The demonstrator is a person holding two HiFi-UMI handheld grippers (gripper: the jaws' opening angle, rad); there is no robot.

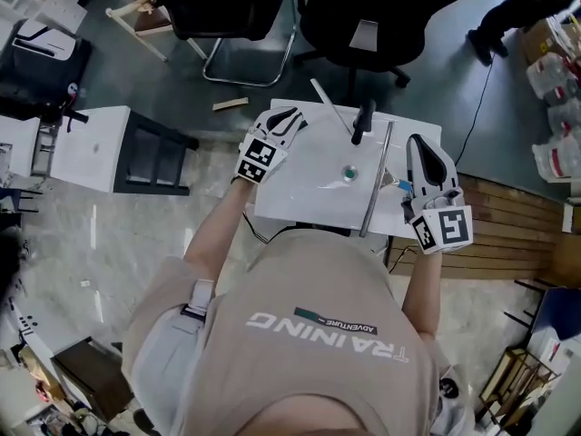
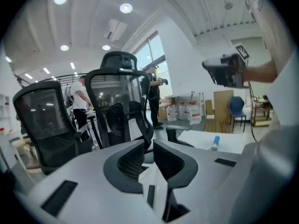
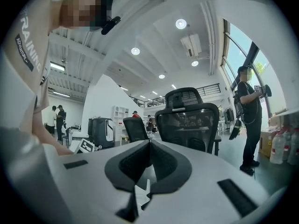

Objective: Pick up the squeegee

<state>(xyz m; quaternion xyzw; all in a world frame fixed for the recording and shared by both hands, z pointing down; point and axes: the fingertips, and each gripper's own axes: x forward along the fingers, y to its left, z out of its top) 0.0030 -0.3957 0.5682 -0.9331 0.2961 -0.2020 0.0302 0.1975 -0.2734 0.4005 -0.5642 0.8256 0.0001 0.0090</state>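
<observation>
The squeegee (image 1: 377,178), a long thin grey bar, lies lengthwise on the right part of the small white table (image 1: 300,198). My right gripper (image 1: 419,143) hovers just right of the bar, jaws together and empty. My left gripper (image 1: 289,118) is over the table's far left corner, well left of the bar. Its jaws stand a narrow slit apart with nothing between them. In the left gripper view the right gripper (image 2: 226,71) shows held up at the right. The squeegee does not show in either gripper view.
A black handle-like piece (image 1: 363,121) and a thin rod (image 1: 329,107) lie at the table's far edge. A small round greenish thing (image 1: 349,173) and a blue item (image 1: 402,186) sit near the bar. Black office chairs (image 1: 363,16) stand beyond the table. A white cabinet (image 1: 91,148) is at left.
</observation>
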